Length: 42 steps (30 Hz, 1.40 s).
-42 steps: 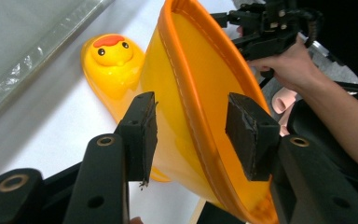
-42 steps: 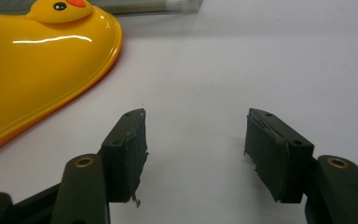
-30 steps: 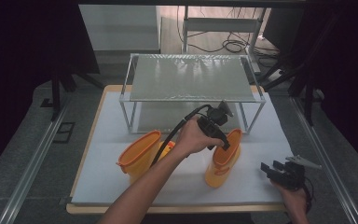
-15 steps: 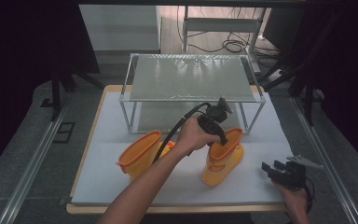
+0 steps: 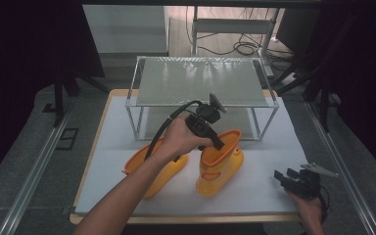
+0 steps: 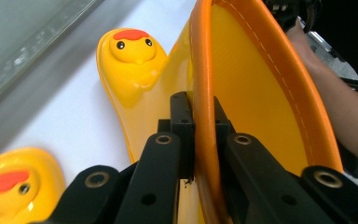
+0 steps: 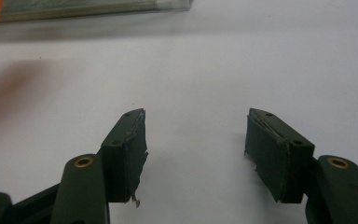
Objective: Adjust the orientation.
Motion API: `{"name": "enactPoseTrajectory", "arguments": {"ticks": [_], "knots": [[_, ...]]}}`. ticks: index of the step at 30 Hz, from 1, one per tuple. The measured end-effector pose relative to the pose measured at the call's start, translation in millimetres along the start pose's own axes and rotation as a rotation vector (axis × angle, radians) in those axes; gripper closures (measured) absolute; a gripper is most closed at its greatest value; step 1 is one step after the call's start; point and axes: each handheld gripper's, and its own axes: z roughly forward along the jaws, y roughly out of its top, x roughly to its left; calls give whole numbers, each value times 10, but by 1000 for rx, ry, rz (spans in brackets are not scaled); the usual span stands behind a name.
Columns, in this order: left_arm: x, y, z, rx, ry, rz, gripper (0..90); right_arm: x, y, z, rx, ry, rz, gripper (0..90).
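— So what else is on the bench?

— A wire shelf stands at the back. A second yellow boot lies on its side, just left of the first one, and the person's arm crosses over it. Cables lie on the floor behind.

— Any words to read?

— None. Each boot has a duck face with a red cap on its toe.

— Where is the first boot?

— Near the middle, in front of the shelf. The left tongs pinch its orange top rim, one pad inside, one outside. They have just been closing on it.

— And the right tongs?

— Wide apart, holding nothing, low at the bench's right front, well away from the boot.
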Motion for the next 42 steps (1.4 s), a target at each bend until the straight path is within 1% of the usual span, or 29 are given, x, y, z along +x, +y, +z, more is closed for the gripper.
{"name": "enactPoseTrajectory", "arguments": {"ticks": [1, 2, 3, 7, 10, 11, 13, 14, 15, 16, 18, 19, 21, 22, 23, 24, 27, 28, 30, 31, 32, 33, 34, 36, 37, 39, 40, 42], "knots": [[0, 0, 0, 0, 0, 0, 864, -1, 1, 1, -1, 0, 1, 376], [-6, -64, -54, -2, 8, 4, 864, -1, 0, 5, -5, 0, 1, 376], [-6, -64, -54, -2, 8, 4, 864, -1, 0, 5, -5, 0, 1, 376], [-53, -176, -162, -4, 25, 24, 864, 3, 1, 6, -2, -2, 2, 376], [-91, -262, -242, -7, 29, 35, 864, 8, -2, 7, -5, 0, 3, 376], [-99, -332, -292, -14, 35, 36, 864, 10, -3, 12, -9, 0, 2, 376], [-93, -356, -307, -15, 34, 39, 864, 12, -3, 12, -9, 0, 1, 376], [-90, -391, -319, -21, 39, 37, 864, 14, -3, 13, -9, -1, -1, 376], [-78, -463, -331, -24, 39, 41, 864, 16, -3, 14, -10, -1, -1, 376], [-78, -463, -331, -24, 39, 41, 864, 16, -3, 14, -10, -1, -1, 376], [-59, -537, -325, -18, 52, 46, 864, 16, -4, 13, -9, -1, 2, 377], [-23, -598, -303, -9, 59, 43, 864, 15, -4, 14, -10, -2, 3, 378], [3, -628, -289, -4, 62, 42, 864, 17, -3, 18, -11, -4, 2, 378], [77, -692, -270, -4, 59, 36, 864, 18, -3, 19, -11, -5, 1, 378], [105, -716, -267, -4, 61, 34, 864, 20, -3, 22, -12, -6, 1, 378], [105, -716, -267, -4, 61, 34, 864, 20, -4, 22, -12, -7, 0, 379], [184, -809, -258, -13, 63, 19, 864, 18, -4, 17, -8, -6, -1, 380], [207, -860, -255, -17, 73, 18, 864, 18, -4, 18, -8, -6, -1, 381], [215, -882, -251, -13, 81, 22, 864, 17, -3, 20, -10, -7, -1, 381], [234, -931, -234, -5, 101, 32, 864, 21, -1, 23, -9, -9, 0, 380], [234, -931, -234, -5, 101, 32, 864, 21, -1, 23, -9, -9, 0, 380], [244, -955, -223, -5, 110, 33, 864, 25, -1, 25, -10, -11, 0, 380], [274, -995, -204, 0, 111, 32, 864, 27, -3, 30, -15, -11, 1, 380], [285, -1014, -198, -2, 114, 34, 863, 26, -4, 28, -14, -10, 1, 380], [293, -1035, -184, 6, 125, 41, 863, 26, -4, 28, -14, -10, 3, 380], [298, -1053, -178, 5, 126, 47, 863, 28, -4, 28, -14, -11, 3, 381], [299, -1058, -182, 12, 131, 57, 862, 28, -5, 29, -14, -12, 2, 380], [298, -1065, -179, 12, 132, 59, 854, 31, -5, 27, -13, -11, 5, 380]]}}
